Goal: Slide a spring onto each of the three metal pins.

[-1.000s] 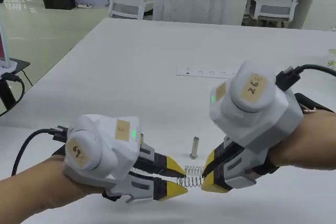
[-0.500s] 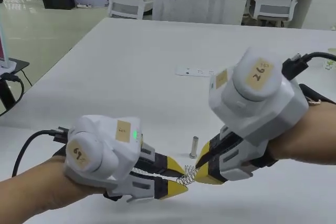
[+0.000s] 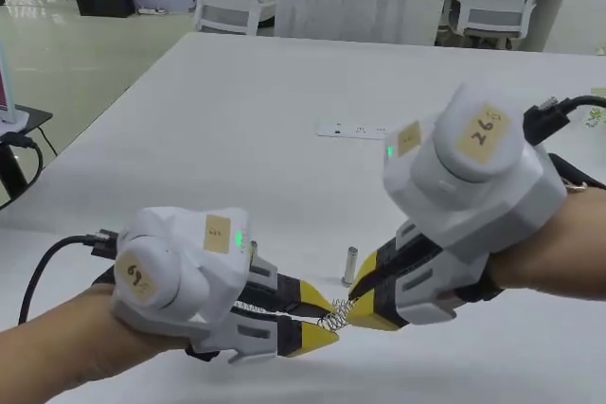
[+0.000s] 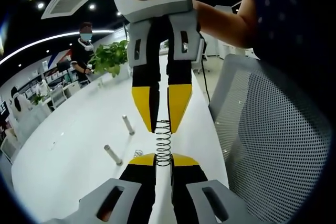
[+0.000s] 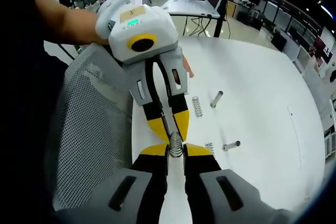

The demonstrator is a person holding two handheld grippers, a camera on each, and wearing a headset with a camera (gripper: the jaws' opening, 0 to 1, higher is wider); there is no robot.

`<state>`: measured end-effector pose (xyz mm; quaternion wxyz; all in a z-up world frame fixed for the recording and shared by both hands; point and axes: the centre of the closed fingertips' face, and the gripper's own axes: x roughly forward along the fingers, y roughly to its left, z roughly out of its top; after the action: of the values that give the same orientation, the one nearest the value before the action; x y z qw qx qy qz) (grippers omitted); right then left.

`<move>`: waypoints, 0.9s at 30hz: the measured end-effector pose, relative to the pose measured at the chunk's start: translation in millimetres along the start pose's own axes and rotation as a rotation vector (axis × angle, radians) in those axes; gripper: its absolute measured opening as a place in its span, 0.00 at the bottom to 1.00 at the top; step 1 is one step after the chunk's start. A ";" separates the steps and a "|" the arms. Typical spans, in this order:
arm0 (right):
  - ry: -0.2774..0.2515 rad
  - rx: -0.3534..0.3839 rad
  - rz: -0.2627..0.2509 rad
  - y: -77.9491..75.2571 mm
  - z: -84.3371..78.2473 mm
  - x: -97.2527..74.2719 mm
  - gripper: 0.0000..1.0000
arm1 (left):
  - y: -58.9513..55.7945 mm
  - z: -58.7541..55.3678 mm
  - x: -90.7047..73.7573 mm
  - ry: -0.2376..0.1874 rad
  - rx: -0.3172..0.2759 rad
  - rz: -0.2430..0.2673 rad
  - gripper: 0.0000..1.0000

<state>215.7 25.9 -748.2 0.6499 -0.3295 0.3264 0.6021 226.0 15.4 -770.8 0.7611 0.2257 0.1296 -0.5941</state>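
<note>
Right claw (image 3: 352,298) nearer left claw (image 3: 329,322), spring (image 3: 337,313) between.

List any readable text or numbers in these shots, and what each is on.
"26": handwritten on the top sticker of the right gripper.
"69": handwritten on the rear sticker of the left gripper; the second digit is less certain.
Left side sticker and right side sticker: any marks are too small to read.
Casing sticker in the right gripper view: blurred, unreadable.
</note>
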 end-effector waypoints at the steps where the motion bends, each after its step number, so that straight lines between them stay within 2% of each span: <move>1: -0.002 0.000 0.001 0.0 -0.1 0.5 0.10 | 0.5 0.8 -0.1 -0.003 -0.001 0.001 0.02; 3: -0.009 0.003 0.003 0.5 0.3 1.7 0.12 | 1.5 1.9 -0.5 -0.007 0.002 0.005 0.02; 19: -0.038 0.016 0.001 -0.4 3.7 4.0 0.09 | 3.0 19.2 -4.2 -0.071 -0.005 0.017 0.02; 27: -0.046 0.024 -0.003 -1.7 5.1 2.1 0.09 | 3.8 21.2 -5.6 -0.088 -0.015 0.021 0.02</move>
<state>217.7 31.1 -747.0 0.6620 -0.3086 0.3180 0.6045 226.8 10.4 -749.1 0.7738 0.1950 0.0979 -0.5947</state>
